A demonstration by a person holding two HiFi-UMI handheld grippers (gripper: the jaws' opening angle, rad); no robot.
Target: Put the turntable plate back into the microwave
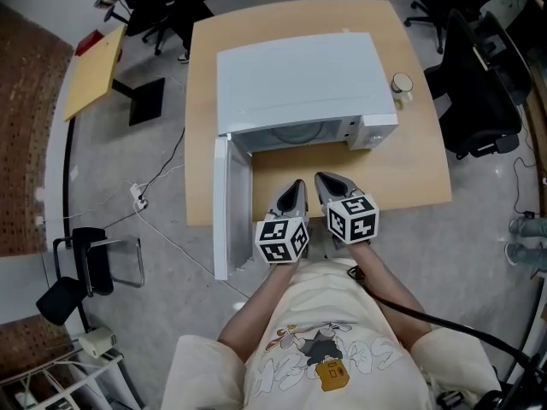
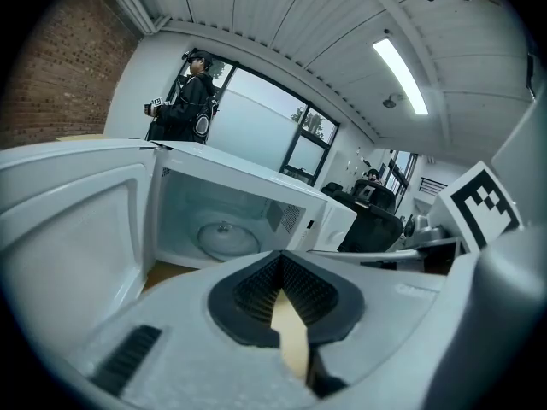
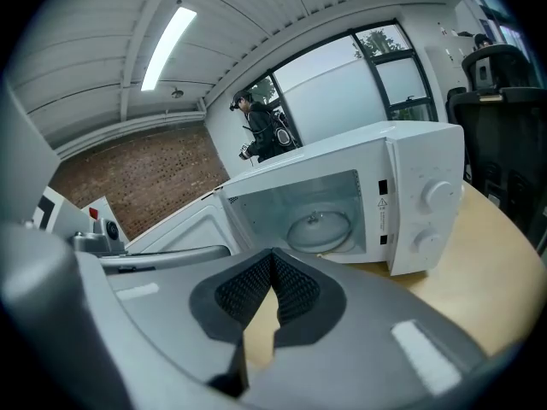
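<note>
A white microwave [image 1: 299, 84] stands on a light wooden table [image 1: 410, 165], its door [image 1: 222, 207] swung open to the left. Inside the cavity the glass turntable plate [image 2: 224, 239] [image 3: 320, 227] lies flat on the floor. My left gripper [image 1: 297, 188] and right gripper [image 1: 326, 182] hover side by side over the table's near edge, in front of the opening, pointing at it. Both are shut with nothing between the pads. In the left gripper view the shut left gripper [image 2: 280, 273] fills the foreground; the right gripper view shows the right gripper [image 3: 272, 273] likewise.
A small round white object [image 1: 402, 83] sits on the table right of the microwave. Black office chairs [image 1: 479, 84] stand to the right, a second wooden table [image 1: 94, 67] to the left. A person stands by the far window [image 3: 265, 131]. Cables run across the floor.
</note>
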